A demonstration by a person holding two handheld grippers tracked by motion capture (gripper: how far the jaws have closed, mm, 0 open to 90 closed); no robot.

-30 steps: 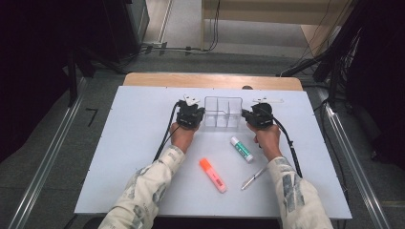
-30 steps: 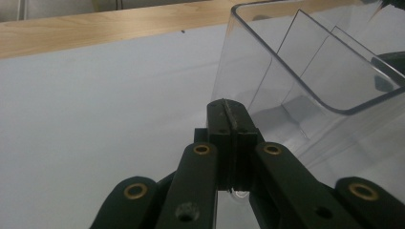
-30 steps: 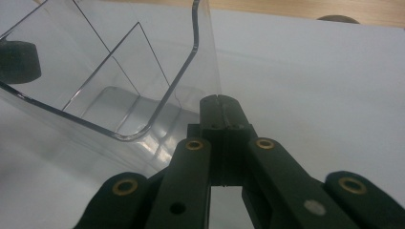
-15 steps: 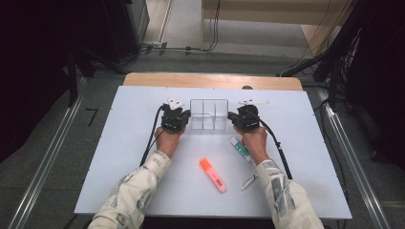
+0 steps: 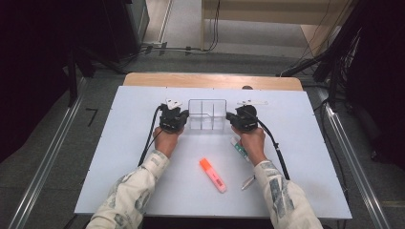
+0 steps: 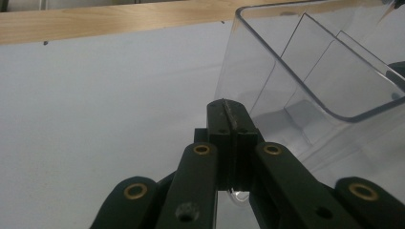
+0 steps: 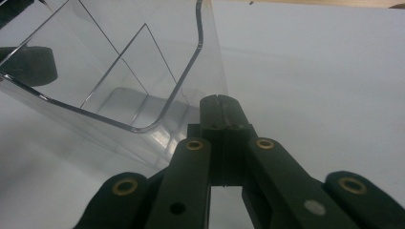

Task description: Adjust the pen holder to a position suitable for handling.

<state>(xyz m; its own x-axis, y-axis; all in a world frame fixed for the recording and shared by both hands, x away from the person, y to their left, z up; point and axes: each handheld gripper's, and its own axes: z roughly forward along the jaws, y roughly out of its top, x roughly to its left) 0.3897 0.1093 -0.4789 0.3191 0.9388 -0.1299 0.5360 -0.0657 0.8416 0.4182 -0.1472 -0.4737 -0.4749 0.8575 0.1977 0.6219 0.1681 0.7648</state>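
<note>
Pen [image 5: 248, 182]: nearest the person, on the desk [image 5: 119, 162], well in front of the clear organizer [image 5: 207, 114] and toward its right side.
Orange highlighter [image 5: 213, 174]: on the desk in front of the organizer, well apart from it, roughly under its middle.
Green-and-white tube [image 5: 238, 147]: near the organizer's front right corner, partly under the right hand.
Left gripper [image 5: 172, 119]: at the organizer's left wall; its jaws are clenched together with nothing between them (in the left gripper view the tips [image 6: 230, 123] meet just beside the clear wall [image 6: 305, 71]).
Right gripper [image 5: 243, 119]: at the organizer's right wall, jaws likewise pressed closed and empty; in the right gripper view the tips [image 7: 220, 114] sit just beside the near corner of the wall [image 7: 143, 67].
Organizer: upright on the desk between the two grippers, its compartments empty as far as I can tell.
Step in hand: judged to be steadying or nudging the organizer from both sides with closed jaws.
How to do it well: keep both tips low on the walls, push evenly from left and right so the organizer slides flat and does not tip or twist (clear plastic is slick, so go slowly).
Risk: a one-sided push would likely turn the organizer toward the desk's far wooden edge [image 5: 210, 80].
</note>
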